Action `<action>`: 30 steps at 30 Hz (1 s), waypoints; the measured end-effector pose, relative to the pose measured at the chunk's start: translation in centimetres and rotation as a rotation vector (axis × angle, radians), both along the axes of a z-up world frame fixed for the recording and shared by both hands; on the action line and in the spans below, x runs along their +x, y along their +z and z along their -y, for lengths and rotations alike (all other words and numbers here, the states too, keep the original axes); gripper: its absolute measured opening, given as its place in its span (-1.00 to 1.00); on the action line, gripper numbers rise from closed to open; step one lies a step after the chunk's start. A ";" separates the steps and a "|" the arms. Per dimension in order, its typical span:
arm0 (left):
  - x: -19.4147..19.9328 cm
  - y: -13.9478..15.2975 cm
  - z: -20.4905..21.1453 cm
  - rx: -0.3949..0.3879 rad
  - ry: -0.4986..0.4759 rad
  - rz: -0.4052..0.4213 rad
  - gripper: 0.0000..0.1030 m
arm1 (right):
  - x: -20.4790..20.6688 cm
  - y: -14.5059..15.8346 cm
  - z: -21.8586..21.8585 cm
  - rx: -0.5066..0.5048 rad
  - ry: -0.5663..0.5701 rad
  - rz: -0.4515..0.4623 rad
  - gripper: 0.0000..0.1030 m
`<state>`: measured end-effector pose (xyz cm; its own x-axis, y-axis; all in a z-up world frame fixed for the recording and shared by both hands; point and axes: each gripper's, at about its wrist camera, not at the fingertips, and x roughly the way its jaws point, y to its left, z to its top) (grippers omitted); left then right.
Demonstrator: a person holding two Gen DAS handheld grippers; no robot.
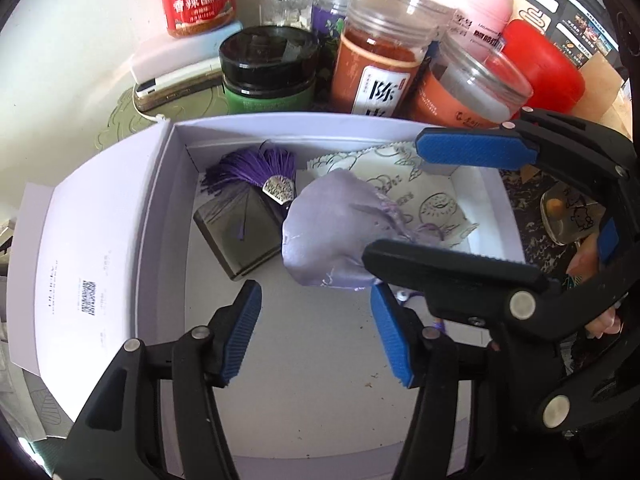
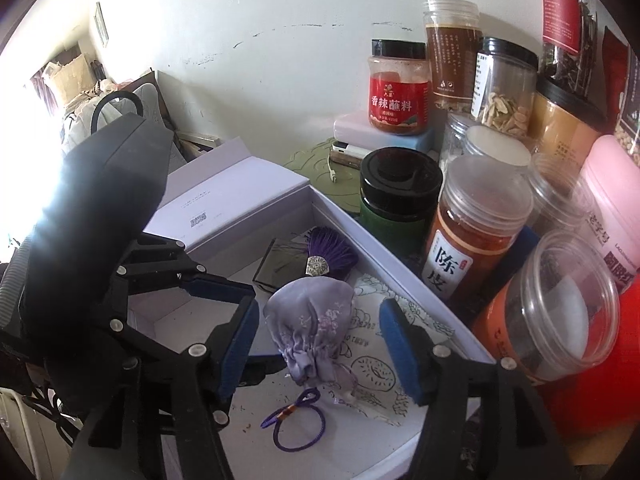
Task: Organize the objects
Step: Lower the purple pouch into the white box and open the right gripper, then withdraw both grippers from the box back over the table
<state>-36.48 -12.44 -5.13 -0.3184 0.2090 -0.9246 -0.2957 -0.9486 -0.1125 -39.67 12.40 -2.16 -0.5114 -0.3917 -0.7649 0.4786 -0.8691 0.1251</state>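
I have both tongs over the open pale lilac cardboard box point(image 1: 120, 216), whose hinged lid lies folded out flat to one side. It sits on the counter in front of a crowd of jars: a tall clear plastic jar of orange-brown powder with a white label point(image 2: 472, 236), a squat black-lidded green jar point(image 2: 396, 196), and a red-labelled seasoning jar point(image 2: 398, 88) standing on a white slab behind them.

Inside the box, a cream printed cloth with pinked edges point(image 2: 380, 360) covers the floor at the jar end. The lilac embroidered satin drawstring pouch point(image 2: 310, 320) lies partly on that cloth, near the box's middle. Its long axis runs from its rounded body to its gathered neck; in the right wrist view the neck points toward the camera, the round end toward the far wall. A dark flat square case point(image 1: 240, 232) and a purple tassel with a silver cap point(image 1: 256, 168) lie beyond it. A purple cord loop point(image 2: 292, 428) lies on the bare box floor nearest me.

The right tongs point(image 2: 320, 346) stand open astride the pouch's neck, pads clear of the fabric. The left tongs point(image 1: 316, 336) are parted with nothing in them, over the empty floor.
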 end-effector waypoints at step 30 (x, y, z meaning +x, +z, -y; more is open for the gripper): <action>8.8 16.1 -0.9 0.001 0.026 -0.213 0.11 | 10.0 15.0 -2.4 0.031 -0.076 -0.255 0.37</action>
